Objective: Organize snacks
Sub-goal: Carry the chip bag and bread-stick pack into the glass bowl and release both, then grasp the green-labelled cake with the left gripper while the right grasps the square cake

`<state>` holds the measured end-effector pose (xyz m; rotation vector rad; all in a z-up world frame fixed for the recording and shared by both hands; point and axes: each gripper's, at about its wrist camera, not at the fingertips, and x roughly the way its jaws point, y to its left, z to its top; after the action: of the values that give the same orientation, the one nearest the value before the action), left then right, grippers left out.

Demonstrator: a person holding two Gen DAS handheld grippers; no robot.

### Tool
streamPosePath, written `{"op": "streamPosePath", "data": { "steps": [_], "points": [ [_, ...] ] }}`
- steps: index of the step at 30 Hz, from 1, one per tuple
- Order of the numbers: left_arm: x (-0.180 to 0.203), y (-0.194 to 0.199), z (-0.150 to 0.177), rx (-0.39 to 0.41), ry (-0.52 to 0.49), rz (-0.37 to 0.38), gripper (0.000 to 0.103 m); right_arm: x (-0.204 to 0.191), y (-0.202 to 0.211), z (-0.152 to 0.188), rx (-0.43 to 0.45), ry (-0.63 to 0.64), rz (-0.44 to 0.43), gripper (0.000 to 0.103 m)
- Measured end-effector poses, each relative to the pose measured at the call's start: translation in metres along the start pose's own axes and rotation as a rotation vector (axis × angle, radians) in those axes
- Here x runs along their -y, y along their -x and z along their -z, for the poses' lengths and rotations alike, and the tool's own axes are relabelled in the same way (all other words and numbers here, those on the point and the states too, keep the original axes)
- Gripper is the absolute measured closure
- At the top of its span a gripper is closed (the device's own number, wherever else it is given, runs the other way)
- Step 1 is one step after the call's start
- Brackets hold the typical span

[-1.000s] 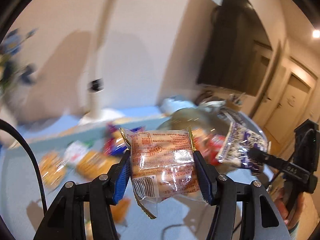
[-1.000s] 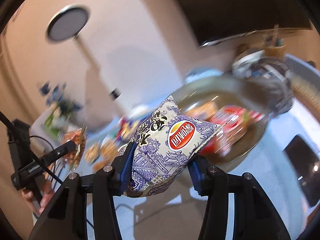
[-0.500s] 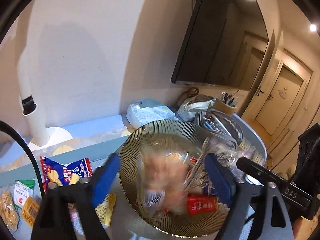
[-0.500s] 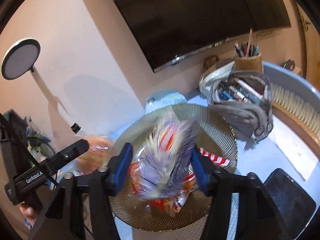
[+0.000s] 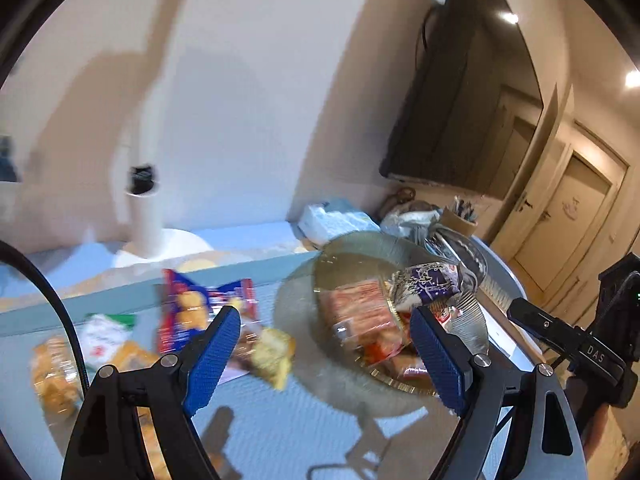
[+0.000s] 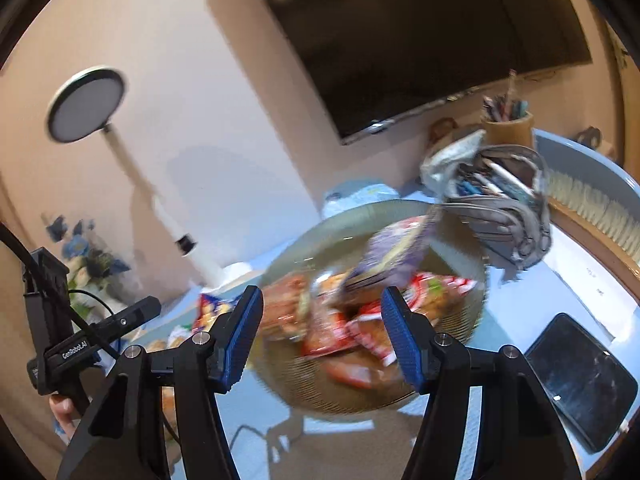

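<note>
Bowl [image 5: 296, 312] heaped; pencil case [image 6: 504, 216] crowds rim

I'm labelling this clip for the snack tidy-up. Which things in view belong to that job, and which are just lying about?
Job: glass bowl; purple chip bag and orange packet in it; blue cookie bag and loose snacks on the table.

Lying about: pencil case, pen cup, phone, lamp, flowers.

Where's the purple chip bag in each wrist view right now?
Left wrist: purple chip bag right of centre, on the pile in the glass plate.
Right wrist: purple chip bag above centre, blurred, over the plate's far side.
Shared landmark: pen cup behind the plate.
</note>
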<state>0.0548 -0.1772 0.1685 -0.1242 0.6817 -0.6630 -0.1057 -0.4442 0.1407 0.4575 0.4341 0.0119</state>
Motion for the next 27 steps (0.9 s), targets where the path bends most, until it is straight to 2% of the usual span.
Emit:
{"op": "streamPosePath", "data": {
  "steps": [3, 7, 12, 17, 19, 24, 27],
  "points": [
    [-0.012, 0.045, 0.010, 0.054, -0.023, -0.072, 0.018, -0.029, 0.003, 0.010, -0.015, 0.059, -0.062, 0.042],
    [-0.036, 0.096, 0.028, 0.116, 0.000, -0.147, 0.018, -0.069, -0.004, 0.032, -0.046, 0.150, -0.147, 0.042],
    [-0.076, 0.131, 0.074, 0.125, 0.075, -0.256, 0.018, -0.100, -0.034, 0.072, -0.135, 0.205, -0.228, 0.042],
    [-0.118, 0.121, 0.127, 0.044, 0.159, -0.329, 0.018, -0.108, -0.074, 0.110, -0.219, 0.245, -0.277, 0.042],
    [-0.131, 0.111, 0.145, 0.016, 0.170, -0.349, 0.021, -0.108, -0.089, 0.123, -0.268, 0.258, -0.290, 0.042],
    [-0.150, 0.095, 0.168, -0.032, 0.217, -0.312, 0.022, -0.104, -0.096, 0.129, -0.301, 0.268, -0.304, 0.041],
    [-0.151, 0.099, 0.167, -0.006, 0.226, -0.270, 0.022, -0.101, -0.098, 0.131, -0.322, 0.251, -0.317, 0.040]
  ]
}}
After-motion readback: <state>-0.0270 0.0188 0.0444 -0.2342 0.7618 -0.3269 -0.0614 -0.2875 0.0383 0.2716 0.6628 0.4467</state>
